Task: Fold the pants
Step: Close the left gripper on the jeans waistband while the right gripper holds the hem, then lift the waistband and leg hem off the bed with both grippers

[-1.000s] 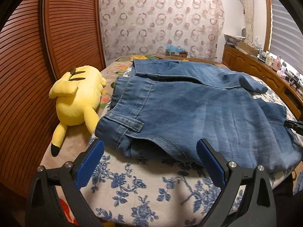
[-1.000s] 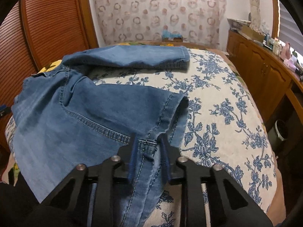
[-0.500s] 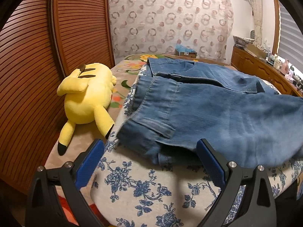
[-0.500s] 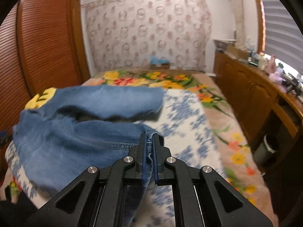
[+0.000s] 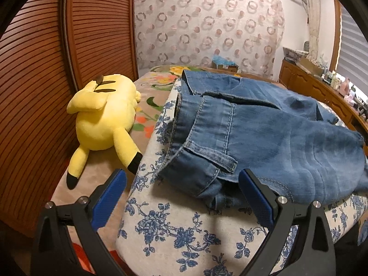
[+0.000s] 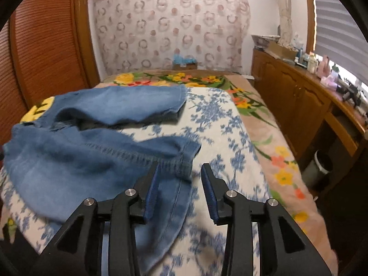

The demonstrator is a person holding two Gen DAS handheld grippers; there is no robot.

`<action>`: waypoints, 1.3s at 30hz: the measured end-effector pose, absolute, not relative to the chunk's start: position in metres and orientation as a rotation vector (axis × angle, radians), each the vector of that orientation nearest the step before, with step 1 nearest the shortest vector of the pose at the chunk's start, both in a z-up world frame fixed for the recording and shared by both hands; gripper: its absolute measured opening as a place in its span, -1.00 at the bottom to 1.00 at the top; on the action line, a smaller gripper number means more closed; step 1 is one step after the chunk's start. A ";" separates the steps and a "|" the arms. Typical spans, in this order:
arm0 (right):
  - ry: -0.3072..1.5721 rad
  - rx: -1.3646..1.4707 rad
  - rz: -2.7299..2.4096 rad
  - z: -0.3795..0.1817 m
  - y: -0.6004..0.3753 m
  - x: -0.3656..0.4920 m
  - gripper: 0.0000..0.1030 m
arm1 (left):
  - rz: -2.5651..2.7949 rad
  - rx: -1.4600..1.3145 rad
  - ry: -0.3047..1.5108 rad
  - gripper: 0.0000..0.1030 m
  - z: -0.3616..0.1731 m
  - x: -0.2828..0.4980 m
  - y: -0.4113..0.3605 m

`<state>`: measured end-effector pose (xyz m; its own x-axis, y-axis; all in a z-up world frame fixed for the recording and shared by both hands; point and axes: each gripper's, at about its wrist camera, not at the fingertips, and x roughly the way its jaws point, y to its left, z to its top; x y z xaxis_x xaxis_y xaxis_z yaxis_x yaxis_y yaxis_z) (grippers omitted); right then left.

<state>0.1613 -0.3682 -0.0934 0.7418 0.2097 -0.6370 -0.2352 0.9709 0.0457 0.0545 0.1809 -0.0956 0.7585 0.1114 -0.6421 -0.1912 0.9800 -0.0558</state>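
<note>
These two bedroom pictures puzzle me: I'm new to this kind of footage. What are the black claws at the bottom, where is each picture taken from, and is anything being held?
The claws are hand-held tools: a person carries one two-finger gripper in each hand, and a fisheye camera on each looks along its fingers. One picture is from the left gripper, the other from the right gripper.

On the bed, over a blue-flowered cover, lie blue jeans, with a yellow plush toy beside them.

Nothing is held. The left gripper is wide open near the waistband. The right gripper's jaws have just been opening; a pant-leg hem lies between them, unpinched.
</note>
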 end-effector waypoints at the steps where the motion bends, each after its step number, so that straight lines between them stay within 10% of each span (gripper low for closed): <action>1: 0.695 -0.035 0.251 -0.093 -0.369 0.155 -0.23 | 0.159 -0.128 0.684 0.86 -0.095 0.054 0.183; 18: 0.756 -0.006 0.390 -0.113 -0.354 0.073 -0.02 | 0.106 -0.175 0.694 0.49 -0.102 0.067 0.188; 28: 0.795 0.000 0.437 -0.129 -0.347 0.067 -0.01 | 0.103 -0.156 0.688 -0.62 -0.104 0.066 0.183; 39: 0.803 -0.051 0.465 -0.135 -0.327 0.064 -0.01 | 0.083 -0.134 0.697 -0.92 -0.102 0.058 0.175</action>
